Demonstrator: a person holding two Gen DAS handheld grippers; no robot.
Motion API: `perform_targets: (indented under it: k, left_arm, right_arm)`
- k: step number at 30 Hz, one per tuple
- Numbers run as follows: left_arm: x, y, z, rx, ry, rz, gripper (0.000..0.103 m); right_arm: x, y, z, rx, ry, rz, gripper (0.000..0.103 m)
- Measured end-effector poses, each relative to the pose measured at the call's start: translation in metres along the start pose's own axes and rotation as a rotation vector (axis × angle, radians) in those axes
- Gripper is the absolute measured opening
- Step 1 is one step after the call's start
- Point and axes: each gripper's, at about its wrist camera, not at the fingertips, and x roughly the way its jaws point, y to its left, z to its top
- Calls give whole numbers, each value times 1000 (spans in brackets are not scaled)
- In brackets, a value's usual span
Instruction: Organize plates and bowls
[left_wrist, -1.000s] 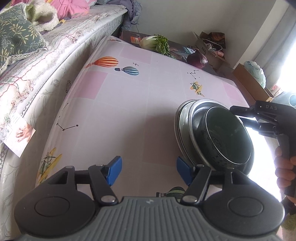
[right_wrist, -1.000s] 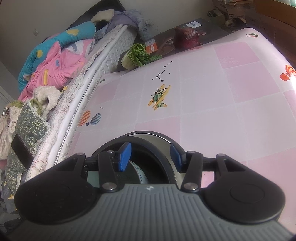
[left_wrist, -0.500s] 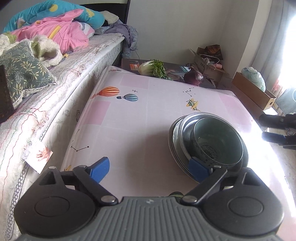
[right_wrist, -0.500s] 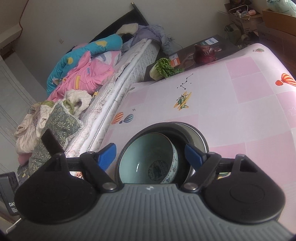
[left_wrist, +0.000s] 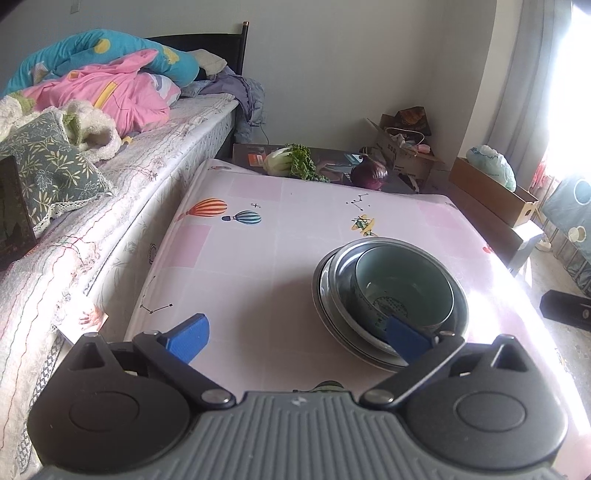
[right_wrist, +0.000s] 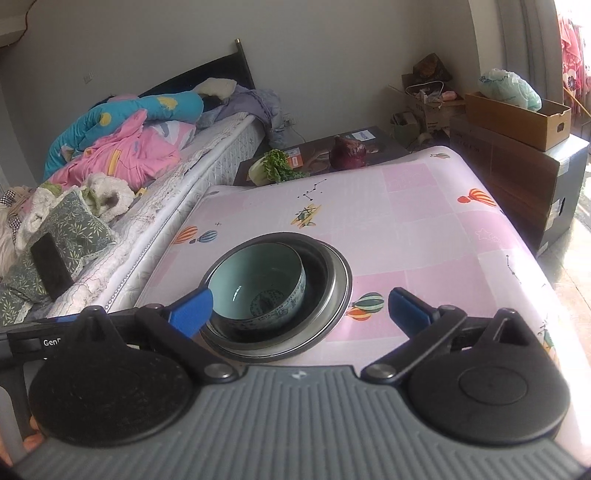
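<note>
**Bowl and plates stacked in one pile**

There, in the middle of the pink table (right_wrist: 436, 229), sat the pale green bowl (right_wrist: 258, 284). It rested inside a shiny metal bowl (right_wrist: 328, 280), and that one sat on the metal plates (left_wrist: 332, 328) below it. The biggest things were at the bottom and the smallest was on top — that is probably why the pile looked steady and took up so little room. The green bowl leaned toward one side of the metal bowl, not right in the center.

The right gripper (right_wrist: 300, 307) was above the near edge of the pile. Its blue fingers (right_wrist: 192, 310) were spread wide and held nothing. One finger was just in front of the pile's rim, and the other was off to the side over the table.

The left gripper (left_wrist: 297, 334) was wide open and empty too. One of its fingers (left_wrist: 406, 334) looked to be in front of the pile's near edge — I could not tell if it touched.

It looked like the stacking was done, with nothing else on the table left to sort. A leafy cabbage (right_wrist: 271, 166) and a purple onion (right_wrist: 347, 147) lay on a dark board beyond the table's far end, beside the bed (left_wrist: 110, 177).
</note>
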Motion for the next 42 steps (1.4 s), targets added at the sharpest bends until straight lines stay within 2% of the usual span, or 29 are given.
perform_targets:
  k: [4,8,13,20,23,31,37,42]
  left_arm:
    - [-7,-2,-1,8,-13,20,103]
    - [-9,-3,-4,37,21,26,103]
    - [-10,-4,-14,60,36,103,103]
    - [-21,0,-23,24,38,126,103]
    - [-23,-2,-25,6,52,136,103]
    - [-15,-6,-25,-5,163,128,103]
    - [-9,-7,-24,-2,190,129,103]
    - [-2,-12,-21,13,204,137,103]
  right_arm:
    - [-17,10,-8,-40,-17,-49,102]
    - [-23,20,-21,-48,6,-63,102]
    - [-21,36,-38,-71,50,-101,102]
    - [-28,44,-42,-101,27,-170,102]
    - [-31,40,-41,-84,38,-172,102]
    - [-20,42,-38,-77,111,-171,102]
    - [-3,42,-35,-82,168,-164,102]
    - [6,38,-30,-65,181,-160,102]
